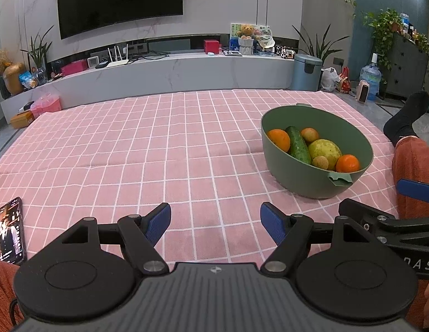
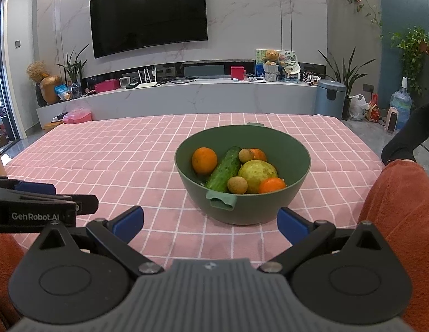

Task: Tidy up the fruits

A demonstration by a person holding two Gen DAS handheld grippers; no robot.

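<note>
- Green bowl (image 2: pixel 242 204): stands on the pink checked tabletop (image 1: pixel 131 149), collecting all the produce in one place.
- Contents: oranges (image 2: pixel 204 160), cucumber (image 2: pixel 224 169), a yellow-green fruit (image 2: pixel 257 174), small brown fruits (image 2: pixel 237 184); none loose on the cloth.
- Left claw (image 1: pixel 215 227): spread wide, empty, low over bare cloth.
- Right claw (image 2: pixel 210 222): spread wide, empty, facing the bowl.
- Stage: fits fruit either gathered or awaiting sorting.

- Cloth (image 2: pixel 131 166): pink woven fabric with a white grid, matt, lightly creased.
- Bowl (image 2: pixel 242 207): green, matt, smooth, plastic-looking.
- Oranges (image 2: pixel 204 160): dimpled skin, slight sheen.
- Cucumber (image 2: pixel 224 170): dark green, bumpy, glossy.
- Pear (image 2: pixel 257 173): yellow-green, speckled, dull.
- Left gripper (image 1: pixel 215 222): matt black plastic arms, ribbed blue pads (image 1: pixel 159 222), bright metal pins.
- Right gripper (image 2: pixel 210 221): same black plastic; ribbed grey body.
- Phone (image 1: pixel 10 231): glossy glass screen.
- Trousers (image 2: pixel 402 207): orange, fuzzy fleece.
</note>
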